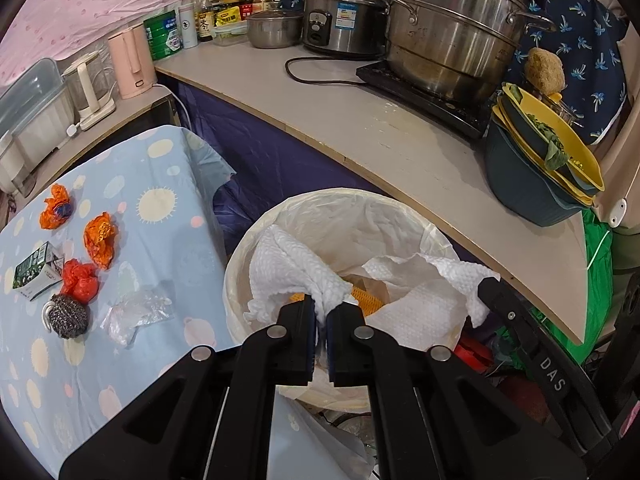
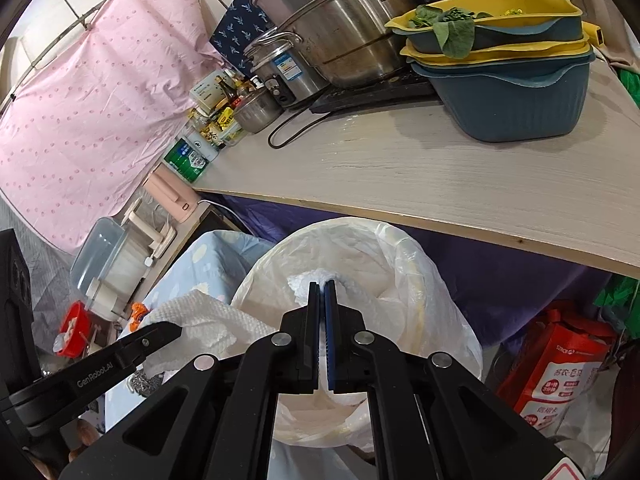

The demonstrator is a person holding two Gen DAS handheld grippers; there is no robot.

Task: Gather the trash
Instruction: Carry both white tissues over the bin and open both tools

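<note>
Both grippers over bin (image 1: pixel 240 280): left gripper (image 1: pixel 320 312) pinches one paper towel (image 1: pixel 280 264), right gripper (image 2: pixel 322 292) another (image 2: pixel 352 292). Soft, light; edge pinch likely enough

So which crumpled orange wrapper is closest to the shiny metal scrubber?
The red-orange crumpled plastic wrapper, touching the steel wool scrubber. The two paler orange wrappers lie farther up the blue spotted tablecloth.

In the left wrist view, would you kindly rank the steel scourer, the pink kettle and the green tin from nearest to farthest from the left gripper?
Measured from the left gripper, shut on a paper towel over the bin:
1. Steel scourer, left on the blue cloth.
2. Pink kettle, upper left on the side shelf.
3. Green tin, just beyond the kettle, on the counter's far end.
</note>
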